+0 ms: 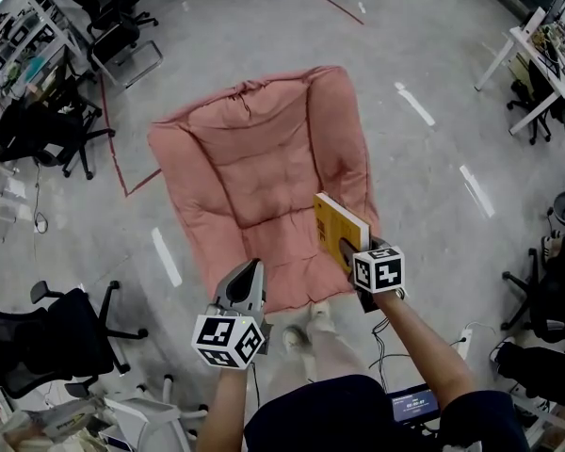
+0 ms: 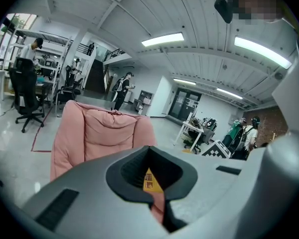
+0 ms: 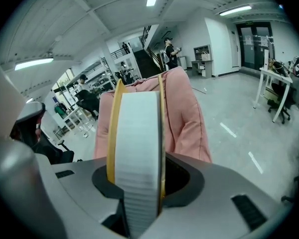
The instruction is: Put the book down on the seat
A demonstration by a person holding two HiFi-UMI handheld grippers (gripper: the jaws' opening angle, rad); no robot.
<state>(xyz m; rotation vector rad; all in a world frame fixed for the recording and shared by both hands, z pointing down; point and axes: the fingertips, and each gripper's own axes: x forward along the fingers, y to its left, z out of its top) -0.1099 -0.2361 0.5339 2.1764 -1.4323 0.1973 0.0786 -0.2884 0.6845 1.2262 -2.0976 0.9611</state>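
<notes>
the right gripper (image 1: 350, 252) has its jaws closed on the yellow book (image 1: 339, 226), gripping it across its thickness. the book stands on edge, page block facing the gripper, held in the air over the right border of the pink cushioned seat (image 1: 254, 168) that lies spread on the floor (image 1: 424, 158). the left gripper (image 1: 249, 269) hovers over the seat's near edge, jaws together on nothing.

A pink seat (image 1: 245, 168) is found laid flat on the grey floor (image 1: 424, 219). Office chairs (image 1: 47, 337) are stood around it; red tape (image 1: 114, 139) is stuck alongside.
</notes>
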